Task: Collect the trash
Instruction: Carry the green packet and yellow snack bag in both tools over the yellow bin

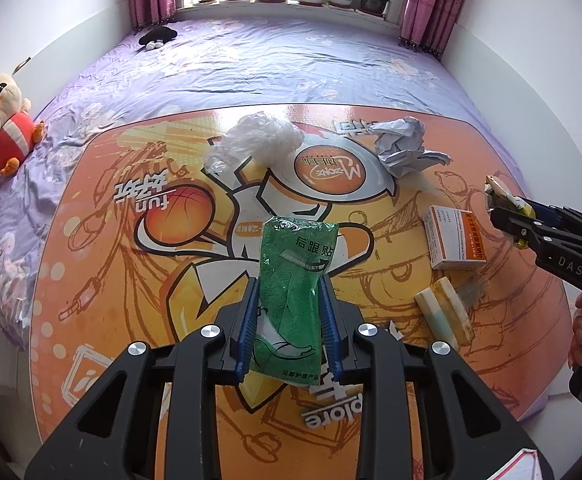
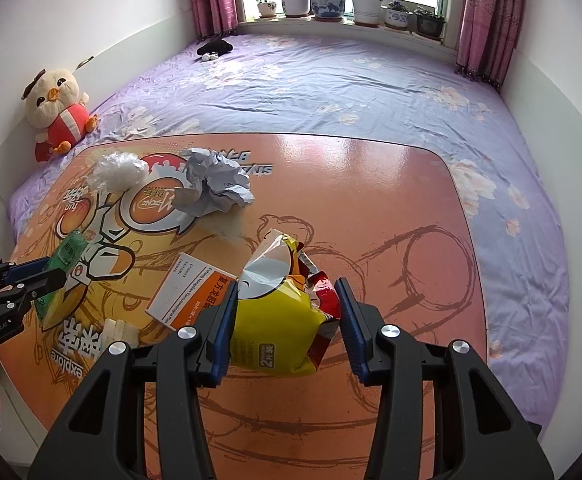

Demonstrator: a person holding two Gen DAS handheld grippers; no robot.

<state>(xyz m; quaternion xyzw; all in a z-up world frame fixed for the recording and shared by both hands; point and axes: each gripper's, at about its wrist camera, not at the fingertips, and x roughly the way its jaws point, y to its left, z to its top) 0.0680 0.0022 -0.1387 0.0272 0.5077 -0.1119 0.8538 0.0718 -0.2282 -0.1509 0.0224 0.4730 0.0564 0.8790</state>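
Pinching green packet (image 1: 297, 280) w/ left tongs (image 1: 291, 320), right tongs (image 2: 287, 320) gripping yellow bag (image 2: 279, 320), bottom hidden.

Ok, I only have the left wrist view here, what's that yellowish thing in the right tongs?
Observer: The right tongs are shut on a yellow and red snack bag.
Operator: Is the bag sealed?
Observer: No, its top is torn open and the silver lining shows.
Operator: Any trash on the table's right side, beyond the bag?
Observer: None that I can see; that part of the table shows only its printed line drawing.
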